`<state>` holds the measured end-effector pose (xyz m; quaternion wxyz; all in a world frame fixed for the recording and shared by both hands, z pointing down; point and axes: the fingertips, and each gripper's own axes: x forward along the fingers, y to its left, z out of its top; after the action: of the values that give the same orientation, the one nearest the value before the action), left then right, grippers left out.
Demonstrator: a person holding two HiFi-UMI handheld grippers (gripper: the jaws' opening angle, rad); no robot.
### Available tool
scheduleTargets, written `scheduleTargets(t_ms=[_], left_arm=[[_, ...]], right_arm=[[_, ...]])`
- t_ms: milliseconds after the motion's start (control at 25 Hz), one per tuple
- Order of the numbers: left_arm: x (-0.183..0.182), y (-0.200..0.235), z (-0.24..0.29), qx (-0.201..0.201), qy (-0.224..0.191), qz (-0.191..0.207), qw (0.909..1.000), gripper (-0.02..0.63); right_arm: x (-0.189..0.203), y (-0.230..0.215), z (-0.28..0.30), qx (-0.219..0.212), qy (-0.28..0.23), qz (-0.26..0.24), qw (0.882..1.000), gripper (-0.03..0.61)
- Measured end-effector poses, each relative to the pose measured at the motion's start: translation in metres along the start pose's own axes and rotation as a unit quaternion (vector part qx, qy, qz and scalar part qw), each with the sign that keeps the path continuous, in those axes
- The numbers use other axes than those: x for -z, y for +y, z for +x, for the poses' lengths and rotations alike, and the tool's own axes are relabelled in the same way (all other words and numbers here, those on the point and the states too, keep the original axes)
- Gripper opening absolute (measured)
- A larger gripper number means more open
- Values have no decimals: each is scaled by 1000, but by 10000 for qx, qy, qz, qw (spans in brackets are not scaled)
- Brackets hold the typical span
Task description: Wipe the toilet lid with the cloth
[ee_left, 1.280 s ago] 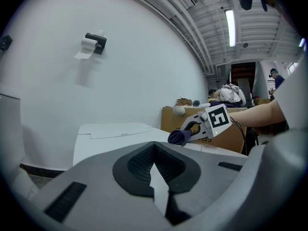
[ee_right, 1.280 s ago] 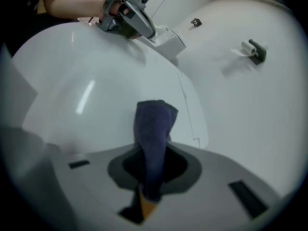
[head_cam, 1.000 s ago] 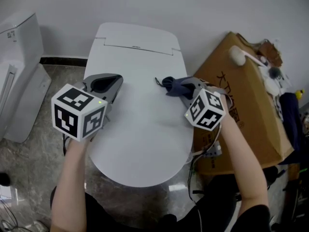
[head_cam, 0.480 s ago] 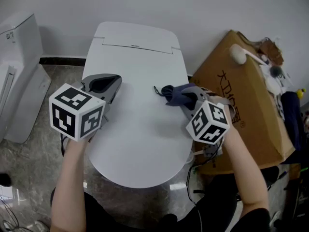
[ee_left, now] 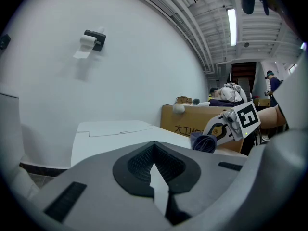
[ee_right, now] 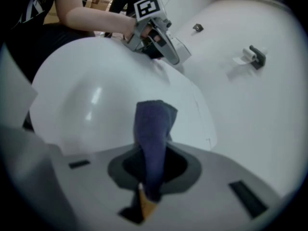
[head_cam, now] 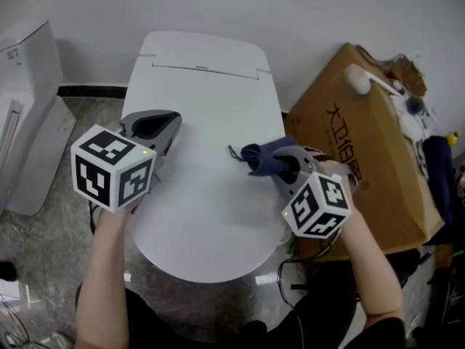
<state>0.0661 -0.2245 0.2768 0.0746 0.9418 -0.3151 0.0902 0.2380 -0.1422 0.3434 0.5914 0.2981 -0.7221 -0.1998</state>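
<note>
The white toilet lid (head_cam: 203, 173) lies closed below me. My right gripper (head_cam: 275, 163) is shut on a dark blue cloth (head_cam: 260, 155), whose bunched end rests on the lid's right side. In the right gripper view the cloth (ee_right: 153, 129) sticks out from between the jaws over the lid (ee_right: 96, 85). My left gripper (head_cam: 156, 126) hovers at the lid's left edge, jaws shut with nothing between them. In the left gripper view the lid (ee_left: 125, 131) runs ahead, with the cloth (ee_left: 203, 142) at the right.
A brown cardboard box (head_cam: 363, 144) stands close on the right, with a white brush (head_cam: 360, 82) and clutter on top. A white unit (head_cam: 25, 107) stands at the left. The wall is just behind the cistern top (head_cam: 203, 53).
My right gripper has drawn the cloth toward me along the lid's right side. The left gripper has barely moved.
</note>
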Motion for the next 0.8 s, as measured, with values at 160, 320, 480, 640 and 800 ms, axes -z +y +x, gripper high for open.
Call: scheduleTargets(t_ms=[160, 320, 480, 640, 800], left_arm=[[0, -1, 0, 6, 14, -3, 10000, 12], [-1, -1, 0, 10, 0, 11, 10000, 12], [-1, -1, 0, -1, -11, 3, 10000, 12], [-1, -1, 0, -7, -7, 4, 10000, 12], [-1, -1, 0, -15, -9, 5, 10000, 12]], right_arm=[[-2, 10, -8, -12, -52, -12, 10000, 66], [-5, 19, -15, -48, -115, 22, 9999, 66], [-8, 26, -21, -104, -122, 41, 9999, 66], [-10, 34, -27, -158, -136, 64, 9998, 66], [-13, 43, -34, -213, -175, 90, 9996, 66]])
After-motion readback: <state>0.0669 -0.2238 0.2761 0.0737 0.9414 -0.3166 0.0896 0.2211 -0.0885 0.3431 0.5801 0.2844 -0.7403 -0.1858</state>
